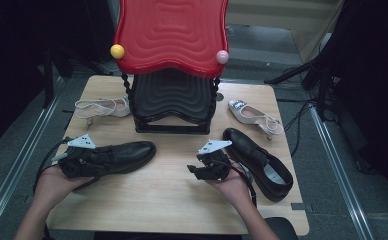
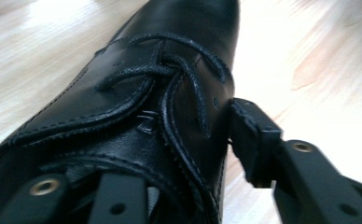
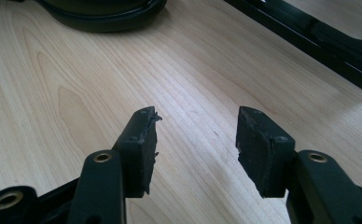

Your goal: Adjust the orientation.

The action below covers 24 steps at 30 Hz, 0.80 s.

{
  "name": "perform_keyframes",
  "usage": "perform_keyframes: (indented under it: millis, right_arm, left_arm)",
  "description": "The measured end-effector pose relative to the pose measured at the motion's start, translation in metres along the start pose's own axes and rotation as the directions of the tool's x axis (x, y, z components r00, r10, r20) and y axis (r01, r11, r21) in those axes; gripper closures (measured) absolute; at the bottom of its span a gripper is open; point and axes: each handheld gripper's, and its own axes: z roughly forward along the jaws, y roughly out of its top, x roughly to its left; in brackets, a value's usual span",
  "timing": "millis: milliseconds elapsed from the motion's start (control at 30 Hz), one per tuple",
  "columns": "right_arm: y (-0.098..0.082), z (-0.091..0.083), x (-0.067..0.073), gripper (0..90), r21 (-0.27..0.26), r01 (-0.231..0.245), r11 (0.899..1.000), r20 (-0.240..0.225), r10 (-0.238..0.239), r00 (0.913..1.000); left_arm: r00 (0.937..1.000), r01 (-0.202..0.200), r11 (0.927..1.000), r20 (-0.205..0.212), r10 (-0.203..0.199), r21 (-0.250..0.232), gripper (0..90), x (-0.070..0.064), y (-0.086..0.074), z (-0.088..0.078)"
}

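Left gripper (image 1: 84, 160) at the heel end of the left black lace-up shoe (image 1: 124, 155), near the left edge of the wooden table (image 1: 172, 195). One jaw inside the shoe opening, the other against the outer side by the laces; side wall of the shoe between them, contact on the outer pad visible, firmness of grip not determinable. Right gripper (image 1: 202, 170) low over bare tabletop, jaws apart, nothing between them. Second black shoe (image 1: 262, 160) just beside the right hand. Red and black rack (image 1: 169, 75) at the far side.
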Motion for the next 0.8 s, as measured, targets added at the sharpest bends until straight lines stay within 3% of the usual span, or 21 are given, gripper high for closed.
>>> perform_keyframes:
  millis: [167, 233, 400, 633, 800]
  right_arm:
    - [-0.001, -0.002, 0.0, 49.0, 0.004, -0.007, 1.0, 0.004, 0.007, 1.0]
    - [-0.001, -0.004, -0.001, 49.1, -0.001, -0.011, 1.0, 0.007, 0.011, 0.9999]
    - [-0.003, -0.008, -0.002, 49.1, -0.01, -0.019, 1.0, 0.014, 0.019, 0.9997]
    - [-0.008, -0.014, -0.004, 49.1, -0.025, -0.038, 0.999, 0.021, 0.039, 0.999]
    - [-0.013, -0.019, -0.005, 49.0, -0.038, -0.05, 0.998, 0.036, 0.051, 0.998]
  left_arm:
    - [0.998, 0.036, 0.999, 0.052, -0.035, -0.027, 74.0, 0.004, 0.002, -0.007]
    - [0.9978, 0.044, 0.9987, 0.052, -0.042, -0.026, 75.9, 0.002, 0.003, -0.006]
    - [0.9986, 0.028, 0.9995, 0.046, -0.028, -0.015, 76.5, -0.005, 0.01, -0.004]
    - [0.9958, 0.006, 0.9995, 0.092, -0.003, -0.032, 76.0, -0.02, 0.025, 0.003]
    - [0.9919, -0.035, 0.9989, 0.121, 0.039, -0.029, 75.5, -0.037, 0.041, 0.015]
